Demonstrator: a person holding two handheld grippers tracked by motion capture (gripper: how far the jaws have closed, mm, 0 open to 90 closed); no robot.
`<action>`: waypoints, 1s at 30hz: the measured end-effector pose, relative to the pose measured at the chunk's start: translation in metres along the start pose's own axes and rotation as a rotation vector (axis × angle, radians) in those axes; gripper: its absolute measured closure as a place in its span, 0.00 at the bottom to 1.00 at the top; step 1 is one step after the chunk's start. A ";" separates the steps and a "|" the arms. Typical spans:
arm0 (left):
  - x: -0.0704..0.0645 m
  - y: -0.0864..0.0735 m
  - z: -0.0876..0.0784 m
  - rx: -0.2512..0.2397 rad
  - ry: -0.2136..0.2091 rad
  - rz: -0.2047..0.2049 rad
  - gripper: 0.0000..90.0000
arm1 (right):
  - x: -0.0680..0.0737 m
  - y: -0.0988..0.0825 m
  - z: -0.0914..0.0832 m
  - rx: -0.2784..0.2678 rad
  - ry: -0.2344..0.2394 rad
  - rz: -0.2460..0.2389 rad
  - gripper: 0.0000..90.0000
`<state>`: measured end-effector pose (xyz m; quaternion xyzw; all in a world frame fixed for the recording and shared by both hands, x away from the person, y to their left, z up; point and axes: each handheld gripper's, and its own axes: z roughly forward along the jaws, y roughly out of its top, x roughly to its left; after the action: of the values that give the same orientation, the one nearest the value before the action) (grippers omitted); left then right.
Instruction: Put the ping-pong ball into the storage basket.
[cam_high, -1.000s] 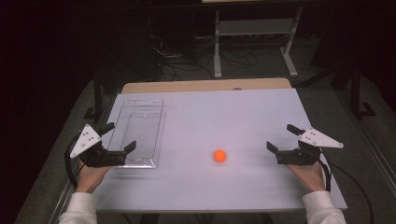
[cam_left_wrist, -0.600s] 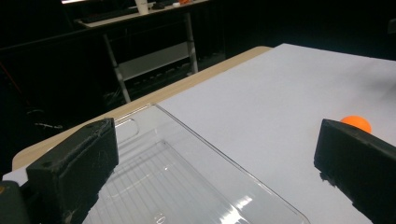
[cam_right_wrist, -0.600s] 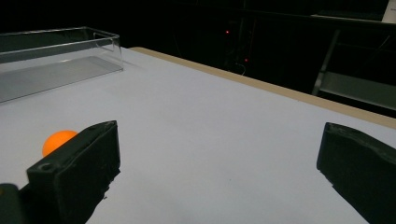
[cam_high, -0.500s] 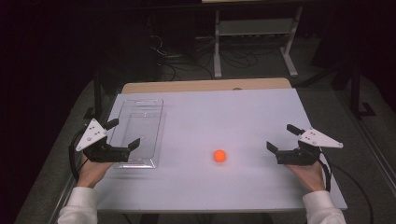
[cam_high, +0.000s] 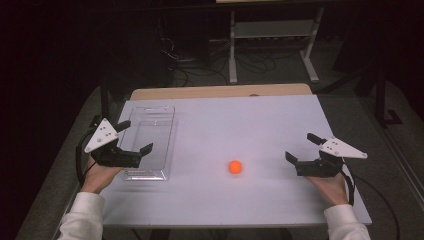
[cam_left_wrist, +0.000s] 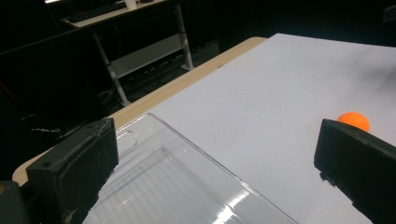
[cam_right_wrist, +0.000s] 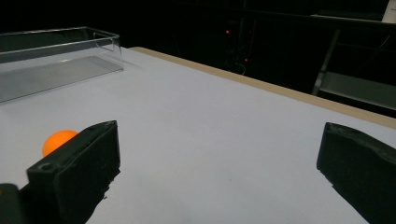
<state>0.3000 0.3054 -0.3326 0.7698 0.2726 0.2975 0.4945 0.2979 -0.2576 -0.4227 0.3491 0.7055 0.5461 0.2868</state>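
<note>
In the high view I have the left gripper at the left of the frame, its jaws spread wide and holding nothing, hanging over the near end of the clear plastic tray. The tray lies lengthwise on the white table, running from the left centre toward the upper left. My right gripper sits at the right of the frame, jaws also spread wide and empty, low over the table and pointing toward the middle.

The orange ball rests on the bare table just below the centre of the frame, between the two grippers, well apart from the tray and from both sets of jaws.

In the left gripper view I see the tray across the lower left, below and between the two black jaws, and the ball peeks out at the right edge just above the right-hand jaw. In the right gripper view the ball sits at the left, partly behind the left-hand jaw, with the tray in the upper left.
</note>
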 end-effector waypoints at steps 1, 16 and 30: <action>0.000 0.001 0.001 0.002 -0.004 0.004 0.00 | 0.000 0.000 0.000 -0.001 0.000 0.000 0.00; -0.002 0.014 0.017 0.064 -0.062 0.031 0.00 | 0.000 0.000 0.000 0.000 0.001 -0.001 0.00; -0.008 0.023 0.030 0.129 -0.110 0.078 0.00 | 0.001 0.000 0.001 0.006 0.005 0.000 0.00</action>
<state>0.3196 0.2727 -0.3227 0.8252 0.2336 0.2558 0.4461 0.2980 -0.2565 -0.4230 0.3486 0.7078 0.5448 0.2840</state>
